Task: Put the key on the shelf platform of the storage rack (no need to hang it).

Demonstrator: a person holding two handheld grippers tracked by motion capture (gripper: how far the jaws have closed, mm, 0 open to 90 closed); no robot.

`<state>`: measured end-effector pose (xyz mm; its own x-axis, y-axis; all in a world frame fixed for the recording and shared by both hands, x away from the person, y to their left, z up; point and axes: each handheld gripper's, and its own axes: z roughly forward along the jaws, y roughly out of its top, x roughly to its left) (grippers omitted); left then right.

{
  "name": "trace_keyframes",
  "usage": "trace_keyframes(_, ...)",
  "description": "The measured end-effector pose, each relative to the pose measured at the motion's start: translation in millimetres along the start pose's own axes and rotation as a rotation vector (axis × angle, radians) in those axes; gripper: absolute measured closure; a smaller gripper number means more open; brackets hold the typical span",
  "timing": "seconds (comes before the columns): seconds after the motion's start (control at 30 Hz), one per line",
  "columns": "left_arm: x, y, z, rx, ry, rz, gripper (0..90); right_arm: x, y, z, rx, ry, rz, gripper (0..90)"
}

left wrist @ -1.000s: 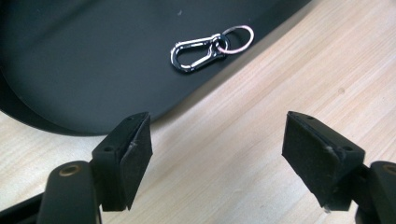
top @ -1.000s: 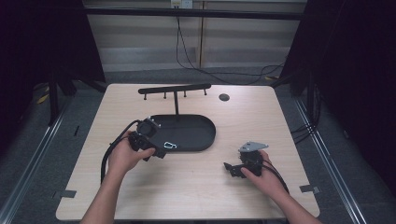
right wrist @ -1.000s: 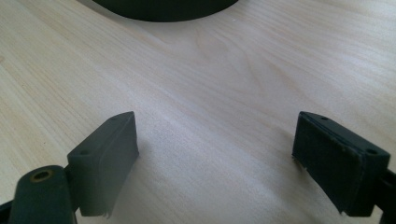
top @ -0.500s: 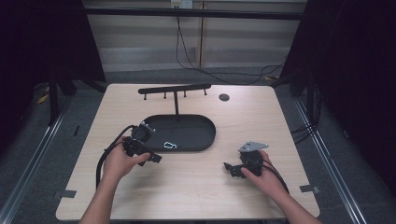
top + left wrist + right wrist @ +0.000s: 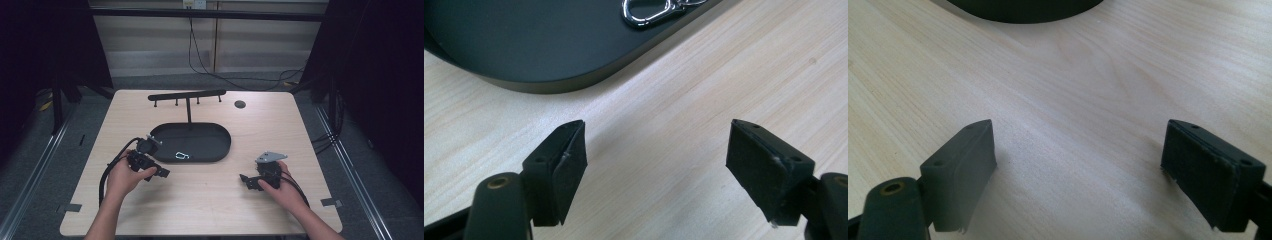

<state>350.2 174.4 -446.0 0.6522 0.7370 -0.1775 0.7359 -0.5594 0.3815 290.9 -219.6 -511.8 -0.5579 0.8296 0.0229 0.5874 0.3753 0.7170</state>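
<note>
Retreated off the tray (image 5: 210, 150), left gripper (image 5: 162, 173) gapes empty; right gripper (image 5: 245, 180) likewise spread; seemingly no writing anywhere.

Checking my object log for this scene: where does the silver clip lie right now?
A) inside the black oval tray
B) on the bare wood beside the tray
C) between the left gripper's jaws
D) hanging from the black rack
A: the silver clip rests on the floor of the black oval tray, ahead of the open left gripper.

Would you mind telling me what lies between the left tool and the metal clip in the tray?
Bare wood, then the tray's low black rim. In the left gripper view, the left tool is open over the table; the clip lies just inside the rim.
</note>
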Motion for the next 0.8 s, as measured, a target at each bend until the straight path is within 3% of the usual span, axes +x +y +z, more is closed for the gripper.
trace_keyframes(0.8, 11.2, -23.2, -3.1, 0.025, -0.013, -0.020, 24.0, 0.0, 0.0, 0.0, 0.000, 0.000, 0.000, 13.7)
